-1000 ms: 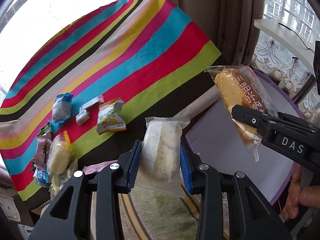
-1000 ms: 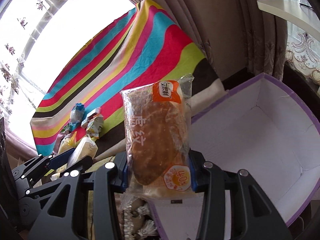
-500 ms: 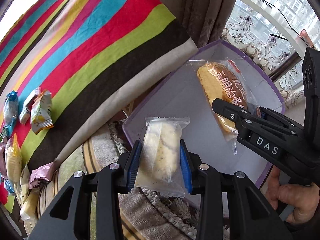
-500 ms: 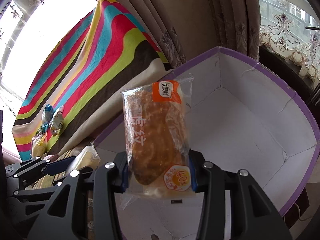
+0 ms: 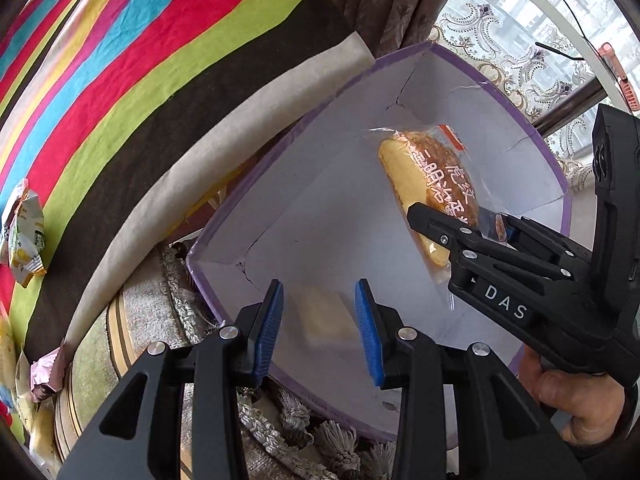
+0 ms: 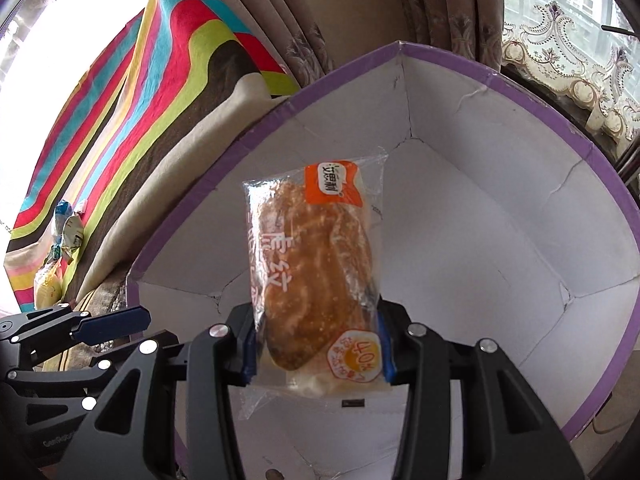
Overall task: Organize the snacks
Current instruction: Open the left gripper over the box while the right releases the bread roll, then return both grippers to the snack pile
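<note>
A white box with a purple rim (image 5: 320,200) (image 6: 480,140) lies open below both grippers. My left gripper (image 5: 320,330) hangs over its near corner, blue pads apart and touching nothing. A pale packet (image 5: 324,316) shows blurred below the pads, inside the box. My right gripper (image 6: 316,346) (image 5: 460,220) holds a clear packet of brown bread with an orange label (image 6: 316,264) (image 5: 432,176) upright over the box. Its jaws are opening, with the packet between the pads. One left finger (image 6: 116,322) shows at the lower left of the right wrist view.
A striped cloth (image 5: 160,60) (image 6: 140,92) covers the surface left of the box, with several snack packets (image 5: 24,236) (image 6: 68,232) at its far left. Brown curtains (image 5: 380,0) hang behind. A fringed cover (image 5: 160,312) borders the box. A person's hand (image 5: 572,396) grips the right handle.
Both grippers came down over the open box. The pale packet has left the left pads and sits lower, inside the box. The bread packet stays between the right pads.
</note>
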`<state>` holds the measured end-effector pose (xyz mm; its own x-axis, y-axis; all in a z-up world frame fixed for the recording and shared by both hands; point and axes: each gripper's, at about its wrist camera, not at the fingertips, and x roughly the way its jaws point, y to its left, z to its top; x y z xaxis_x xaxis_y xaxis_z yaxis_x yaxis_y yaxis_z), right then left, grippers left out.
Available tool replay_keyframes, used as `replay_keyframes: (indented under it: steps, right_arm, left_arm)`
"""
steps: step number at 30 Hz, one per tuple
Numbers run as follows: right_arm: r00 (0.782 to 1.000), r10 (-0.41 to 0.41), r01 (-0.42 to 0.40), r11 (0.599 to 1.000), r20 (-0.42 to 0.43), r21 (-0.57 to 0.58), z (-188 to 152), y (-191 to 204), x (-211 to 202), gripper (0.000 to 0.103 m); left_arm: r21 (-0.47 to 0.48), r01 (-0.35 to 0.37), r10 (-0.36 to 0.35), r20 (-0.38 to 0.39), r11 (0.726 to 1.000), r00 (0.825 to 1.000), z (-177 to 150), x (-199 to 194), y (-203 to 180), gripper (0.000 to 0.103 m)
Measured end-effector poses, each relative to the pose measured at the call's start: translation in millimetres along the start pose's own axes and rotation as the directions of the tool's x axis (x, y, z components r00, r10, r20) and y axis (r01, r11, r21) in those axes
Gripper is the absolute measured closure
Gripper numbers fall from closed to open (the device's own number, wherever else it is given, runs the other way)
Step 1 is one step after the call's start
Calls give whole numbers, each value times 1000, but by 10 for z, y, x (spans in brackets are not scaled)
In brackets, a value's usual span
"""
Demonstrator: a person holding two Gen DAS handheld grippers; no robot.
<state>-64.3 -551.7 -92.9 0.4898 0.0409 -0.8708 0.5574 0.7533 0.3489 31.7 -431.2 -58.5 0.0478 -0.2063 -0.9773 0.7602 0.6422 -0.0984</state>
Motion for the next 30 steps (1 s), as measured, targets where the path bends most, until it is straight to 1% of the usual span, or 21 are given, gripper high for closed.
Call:
replay_keyframes:
  steps: [2,4,5,6,7,9,10,13,16,19,26,30]
  right_arm:
    - [1000,-12,12,1000,-7,0,-5,-1,21,55]
    - [1000,-15,15,1000,-3,2,7,-13,19,50]
    - [1000,-19,19,1000,-2,-2,21,-14,17,48]
    - [1000,-25,25,1000,-2,-9,30,-7,14,44]
    - [999,-32,32,999,-1,-14,34,8,9,39]
    - [999,-43,43,999,2,-27,38,35,-2,33]
    - [999,-47,47,998,2,-35,39,57,-11,32]
    - [999,-53,53,997,9,-54,45,116,-63,28]
    - [999,-49,51,996,19,-73,53,191,-131,27]
    - [999,-44,46,995,29,-86,91,251,-179,27]
    - [998,-41,45,991,40,-124,142,474,-259,26]
    - [998,-37,44,988,46,-147,167,614,-305,26]
  left_arm:
    - [-2,-3,3,-3,1000,1000,6,5,-16,61]
    - [-4,-5,5,0,1000,1000,12,-7,-11,50]
    - [-7,-9,9,5,1000,1000,-2,-19,-9,46]
    - [-9,-12,12,10,1000,1000,9,-29,-17,41]
    - [-10,-17,17,15,1000,1000,9,-45,-15,38]
    - [-15,-29,29,25,999,999,8,-74,-11,34]
    - [-19,-36,36,32,999,999,4,-94,-5,33]
    - [-37,-63,65,56,997,996,1,-167,1,32]
    - [-53,-109,114,84,993,990,-31,-266,32,32]
    - [-77,-137,145,105,988,984,-94,-370,137,32]
    - [-115,-149,163,129,982,978,-191,-490,373,32]
    - [-131,-162,181,148,978,972,-298,-594,513,32]
